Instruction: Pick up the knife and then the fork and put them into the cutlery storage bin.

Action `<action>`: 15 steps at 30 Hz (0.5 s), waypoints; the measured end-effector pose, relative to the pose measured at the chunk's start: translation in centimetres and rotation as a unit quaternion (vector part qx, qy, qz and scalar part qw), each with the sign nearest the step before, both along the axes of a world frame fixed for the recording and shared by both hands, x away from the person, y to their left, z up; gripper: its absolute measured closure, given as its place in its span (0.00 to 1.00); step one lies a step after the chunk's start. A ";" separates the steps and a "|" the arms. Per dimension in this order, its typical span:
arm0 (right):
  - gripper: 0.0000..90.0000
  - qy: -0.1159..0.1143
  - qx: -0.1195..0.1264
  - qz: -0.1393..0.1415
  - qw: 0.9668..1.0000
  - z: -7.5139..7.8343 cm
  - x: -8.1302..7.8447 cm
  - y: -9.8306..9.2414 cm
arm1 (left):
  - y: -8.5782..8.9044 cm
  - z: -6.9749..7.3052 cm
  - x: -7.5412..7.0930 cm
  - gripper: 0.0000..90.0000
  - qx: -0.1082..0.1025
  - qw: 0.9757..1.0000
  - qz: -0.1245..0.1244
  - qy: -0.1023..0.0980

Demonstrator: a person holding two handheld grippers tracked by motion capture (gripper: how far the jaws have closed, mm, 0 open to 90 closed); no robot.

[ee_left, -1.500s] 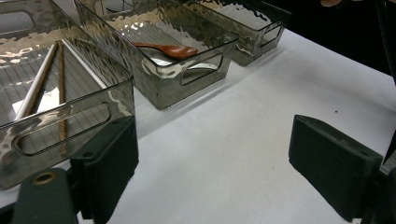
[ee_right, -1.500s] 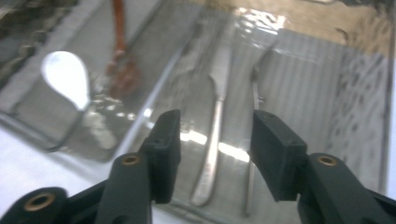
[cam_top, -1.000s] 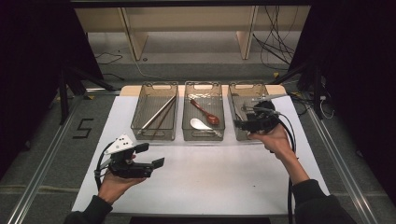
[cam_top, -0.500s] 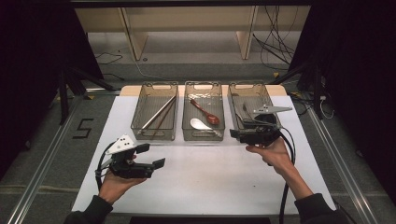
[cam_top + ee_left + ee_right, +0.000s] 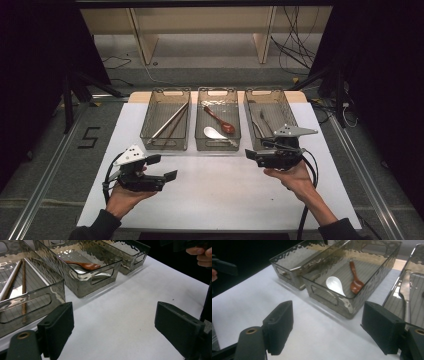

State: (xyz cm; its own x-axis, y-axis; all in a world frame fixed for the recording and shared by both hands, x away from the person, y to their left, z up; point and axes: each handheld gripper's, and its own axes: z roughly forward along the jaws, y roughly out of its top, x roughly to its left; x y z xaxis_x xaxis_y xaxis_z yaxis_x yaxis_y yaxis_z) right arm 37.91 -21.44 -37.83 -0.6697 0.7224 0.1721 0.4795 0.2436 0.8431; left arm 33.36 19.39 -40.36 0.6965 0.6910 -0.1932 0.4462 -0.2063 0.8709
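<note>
Your right gripper (image 5: 250,155), jaws just spread and empty, sits beside the smoked-plastic right bin (image 5: 286,107) holding metal cutlery (image 5: 260,125), probably forks. Left gripper (image 5: 165,167): jaws apart, idle, awaiting its turn.

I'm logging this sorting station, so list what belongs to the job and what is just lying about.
In the job: left smoky clear plastic bin; middle bin; right bin; long thin chopsticks; brown wooden spoon; white soup spoon; silver metal cutlery.
Lying about: black cables on the floor; pale wooden shelf frame; black floor marking 5.
</note>
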 end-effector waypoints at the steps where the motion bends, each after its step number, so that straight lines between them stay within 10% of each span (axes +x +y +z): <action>1: 0.29 -0.001 0.004 0.002 1.000 0.0 -0.2 0.0 | 0.0 0.0 0.0 0.17 -0.002 1.000 0.000 -0.001; 15: 0.27 -0.014 0.019 0.012 1.000 -0.9 -3.3 -0.4 | 0.0 0.1 -0.2 0.17 -0.001 1.000 -0.012 -0.002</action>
State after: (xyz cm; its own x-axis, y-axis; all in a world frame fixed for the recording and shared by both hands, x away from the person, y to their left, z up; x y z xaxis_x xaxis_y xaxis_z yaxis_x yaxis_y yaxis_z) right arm 34.62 -21.89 -38.75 -0.6921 0.6990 0.1802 0.4495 0.2220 0.8653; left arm 33.15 19.40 -40.28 0.7132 0.6742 -0.1919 0.4376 -0.2142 0.8733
